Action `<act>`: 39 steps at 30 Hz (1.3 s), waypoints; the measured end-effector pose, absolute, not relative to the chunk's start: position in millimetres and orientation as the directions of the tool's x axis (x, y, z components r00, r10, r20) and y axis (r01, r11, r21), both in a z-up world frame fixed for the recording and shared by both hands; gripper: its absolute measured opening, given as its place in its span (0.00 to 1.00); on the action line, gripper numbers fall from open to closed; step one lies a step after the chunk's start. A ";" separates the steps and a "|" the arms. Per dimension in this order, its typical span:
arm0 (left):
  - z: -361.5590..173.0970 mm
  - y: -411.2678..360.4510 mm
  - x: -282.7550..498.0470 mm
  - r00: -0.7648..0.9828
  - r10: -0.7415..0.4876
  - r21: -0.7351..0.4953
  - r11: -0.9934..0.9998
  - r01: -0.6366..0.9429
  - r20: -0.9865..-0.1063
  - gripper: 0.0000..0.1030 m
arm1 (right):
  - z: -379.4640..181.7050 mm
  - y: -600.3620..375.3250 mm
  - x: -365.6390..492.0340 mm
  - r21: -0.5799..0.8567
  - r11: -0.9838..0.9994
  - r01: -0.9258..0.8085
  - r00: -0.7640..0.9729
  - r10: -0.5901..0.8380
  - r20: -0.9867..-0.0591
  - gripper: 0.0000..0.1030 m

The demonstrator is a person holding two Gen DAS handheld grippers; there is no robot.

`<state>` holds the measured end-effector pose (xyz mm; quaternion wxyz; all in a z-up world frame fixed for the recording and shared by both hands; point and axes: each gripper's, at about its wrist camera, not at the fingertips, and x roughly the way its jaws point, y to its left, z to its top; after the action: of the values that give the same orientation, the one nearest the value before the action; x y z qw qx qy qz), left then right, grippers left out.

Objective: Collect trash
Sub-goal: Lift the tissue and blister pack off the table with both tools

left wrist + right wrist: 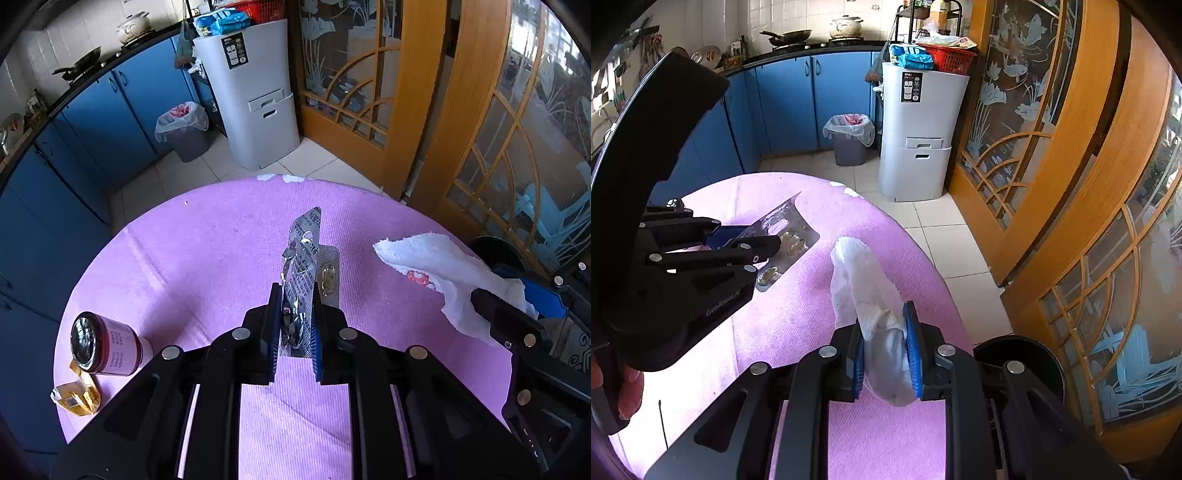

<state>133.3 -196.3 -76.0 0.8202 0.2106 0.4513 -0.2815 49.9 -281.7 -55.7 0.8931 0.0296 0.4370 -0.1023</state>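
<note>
Both hand-held grippers hold trash above the pink counter [207, 236].

The left hand-held gripper [295, 325] is clenched on blister packs [304, 254] that stand on edge, pointing forward over the counter's middle. To its right, the right hand-held gripper [886, 354] pinches a crumpled tissue [864, 280] near the counter's edge. A jar [107, 343] lies far left.

Blister pack [303, 258]: glossy silver foil, crinkled. Paper towel [439, 269]: white, soft, matt, crumpled. Desk [207, 251] cover: matt purple ribbed cloth. Jar [107, 347]: glossy glass. Doors [417, 122]: varnished wood.
</note>
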 end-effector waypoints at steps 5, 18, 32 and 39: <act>-70.9 -192.9 128.0 0.445 -0.269 0.099 0.755 0.648 -0.854 0.15 | -51.2 -281.2 46.2 -0.032 0.979 0.203 0.606 -0.151 -0.781 0.18; -53.9 -194.3 112.0 0.474 -0.265 0.124 0.756 0.643 -0.840 0.15 | -37.1 -281.7 32.5 -0.026 0.980 0.197 0.636 -0.148 -0.757 0.18; -35.5 -208.5 85.1 0.504 -0.274 0.162 0.733 0.661 -0.819 0.15 | -23.9 -294.4 10.3 -0.008 0.975 0.220 0.664 -0.156 -0.732 0.18; -29.6 -221.4 69.4 0.515 -0.277 0.183 0.716 0.674 -0.811 0.15 | -17.3 -303.1 -5.3 0.004 0.970 0.244 0.677 -0.167 -0.717 0.18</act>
<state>69.4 -221.4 -29.6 0.8346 0.2469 0.4015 -0.2850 -5.3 -303.1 -17.3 0.9144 0.0496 0.3858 -0.1123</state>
